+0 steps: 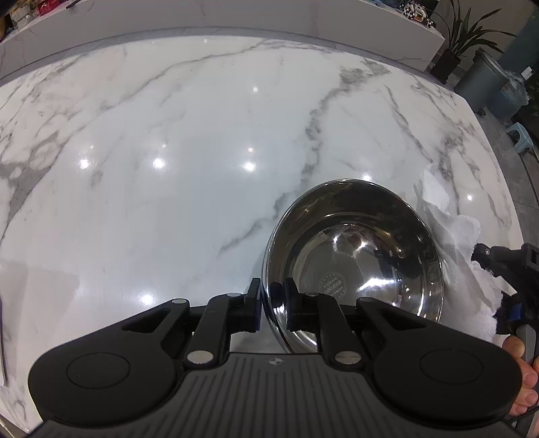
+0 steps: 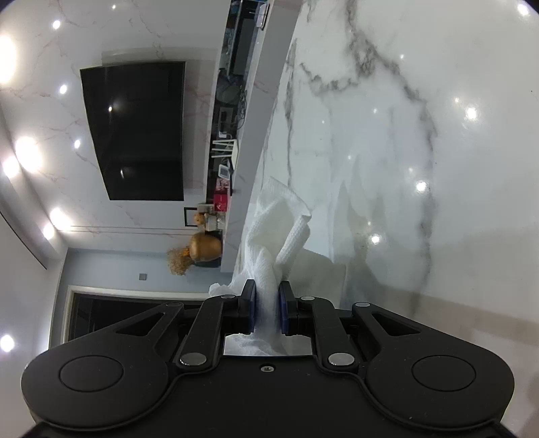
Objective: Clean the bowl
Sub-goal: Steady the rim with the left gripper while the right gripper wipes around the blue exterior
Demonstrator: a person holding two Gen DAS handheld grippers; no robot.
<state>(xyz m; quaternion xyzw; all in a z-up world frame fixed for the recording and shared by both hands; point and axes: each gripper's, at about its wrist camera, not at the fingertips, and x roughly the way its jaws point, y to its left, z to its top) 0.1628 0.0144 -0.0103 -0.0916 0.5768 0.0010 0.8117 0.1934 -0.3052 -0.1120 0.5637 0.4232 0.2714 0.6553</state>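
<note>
A shiny steel bowl (image 1: 353, 256) stands on the white marble table (image 1: 168, 151) at the lower right of the left wrist view. My left gripper (image 1: 272, 303) is shut on the bowl's near rim, one finger outside and one inside. My right gripper (image 2: 266, 308) is shut on a crumpled white paper towel (image 2: 276, 229), turned sideways to the table. In the left wrist view the right gripper (image 1: 498, 286) holds the towel (image 1: 451, 236) just right of the bowl, against its outer rim.
The marble table (image 2: 404, 134) spreads wide to the left and beyond the bowl. A raised white ledge (image 1: 269, 17) runs along the far edge. A plant (image 1: 465, 37), bins (image 1: 481, 81) and a small stool (image 1: 518, 133) stand off the far right corner.
</note>
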